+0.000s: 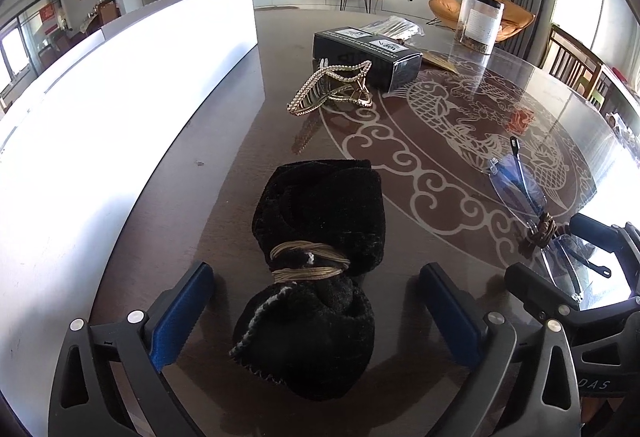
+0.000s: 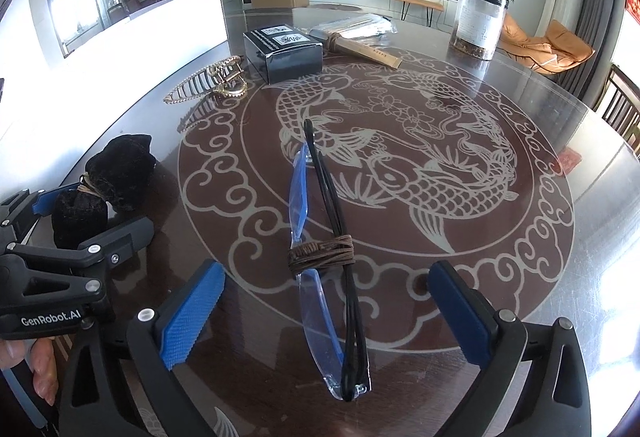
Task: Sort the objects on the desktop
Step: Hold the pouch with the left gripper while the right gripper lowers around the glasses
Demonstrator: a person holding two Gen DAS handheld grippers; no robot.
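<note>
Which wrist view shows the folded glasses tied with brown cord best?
The right wrist view: the folded glasses lie centred between the open right gripper's fingers, whole length and cord wrap visible. The left wrist view catches them only at its right edge, partly hidden behind the right gripper.

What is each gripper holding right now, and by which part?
Nothing is held. The left gripper stands open around the black velvet bow, pads clear of it. The right gripper stands open around the folded glasses, not touching them.

One velvet bow (image 1: 316, 269), one glasses (image 2: 324, 269), one hair claw (image 1: 332, 89), one box (image 1: 366, 55), one jar (image 1: 478, 22).
</note>
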